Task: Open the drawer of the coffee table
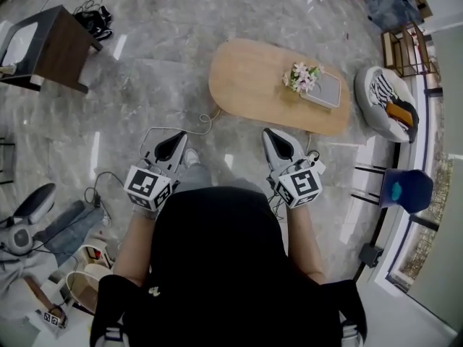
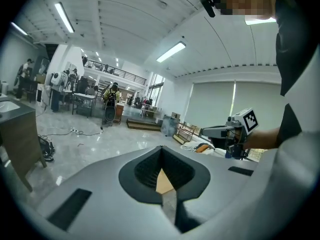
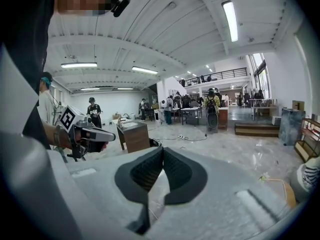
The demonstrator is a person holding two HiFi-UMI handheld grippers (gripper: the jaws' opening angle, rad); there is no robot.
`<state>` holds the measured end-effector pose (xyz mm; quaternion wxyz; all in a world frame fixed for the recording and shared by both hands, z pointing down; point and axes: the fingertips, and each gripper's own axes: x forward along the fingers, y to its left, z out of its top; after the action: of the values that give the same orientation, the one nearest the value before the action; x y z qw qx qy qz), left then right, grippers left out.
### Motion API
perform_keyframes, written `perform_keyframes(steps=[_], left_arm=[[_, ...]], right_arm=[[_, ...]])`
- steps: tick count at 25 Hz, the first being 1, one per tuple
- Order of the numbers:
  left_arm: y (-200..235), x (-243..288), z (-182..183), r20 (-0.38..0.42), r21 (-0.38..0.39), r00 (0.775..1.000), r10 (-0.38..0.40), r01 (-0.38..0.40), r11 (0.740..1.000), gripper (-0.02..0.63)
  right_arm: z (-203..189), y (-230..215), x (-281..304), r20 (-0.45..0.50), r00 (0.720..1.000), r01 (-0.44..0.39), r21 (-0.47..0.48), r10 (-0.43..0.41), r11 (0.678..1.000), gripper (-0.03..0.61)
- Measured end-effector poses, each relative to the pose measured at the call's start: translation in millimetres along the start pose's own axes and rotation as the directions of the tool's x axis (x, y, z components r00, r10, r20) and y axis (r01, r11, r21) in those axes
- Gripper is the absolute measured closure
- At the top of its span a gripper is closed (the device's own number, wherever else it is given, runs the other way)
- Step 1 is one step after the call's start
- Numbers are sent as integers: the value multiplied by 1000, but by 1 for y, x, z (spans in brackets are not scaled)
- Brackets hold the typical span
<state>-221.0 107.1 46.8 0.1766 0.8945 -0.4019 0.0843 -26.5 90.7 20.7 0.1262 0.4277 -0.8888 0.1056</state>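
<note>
On the far left of the grey marble floor (image 1: 145, 85) stands a dark wooden side table (image 1: 61, 45). Left gripper (image 1: 178, 139) has its jaws pressed together on nothing, and right gripper (image 1: 270, 133) is likewise closed and empty. Ahead of both lies the oval wooden coffee table (image 1: 249, 74), carrying flowers (image 1: 302, 78) and a grey tray (image 1: 327, 92); its drawer cannot be made out. A blue stool (image 1: 406, 190) stands far right.

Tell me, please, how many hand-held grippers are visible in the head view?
2. The left hand-held gripper is below and left of the oval coffee table; the right hand-held gripper is by its near edge. Both are shut and empty. No others seem hidden.
</note>
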Motion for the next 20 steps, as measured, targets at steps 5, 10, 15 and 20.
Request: perform_keyframes(steps=[5, 10, 15, 20], left_arm=[[40, 4, -16, -84, 76, 996, -18, 25, 997, 601], [68, 26, -42, -159, 63, 987, -34, 44, 997, 601], [79, 56, -65, -212, 136, 974, -79, 110, 985, 601], [89, 93, -95, -261, 150, 956, -137, 180, 972, 601]], right_arm=[[3, 10, 41, -30, 999, 32, 11, -32, 999, 581], [-13, 2, 69, -78, 995, 69, 72, -63, 995, 581], [-32, -9, 90, -133, 987, 100, 106, -86, 989, 581], [-59, -25, 107, -195, 976, 116, 112, -93, 987, 581]])
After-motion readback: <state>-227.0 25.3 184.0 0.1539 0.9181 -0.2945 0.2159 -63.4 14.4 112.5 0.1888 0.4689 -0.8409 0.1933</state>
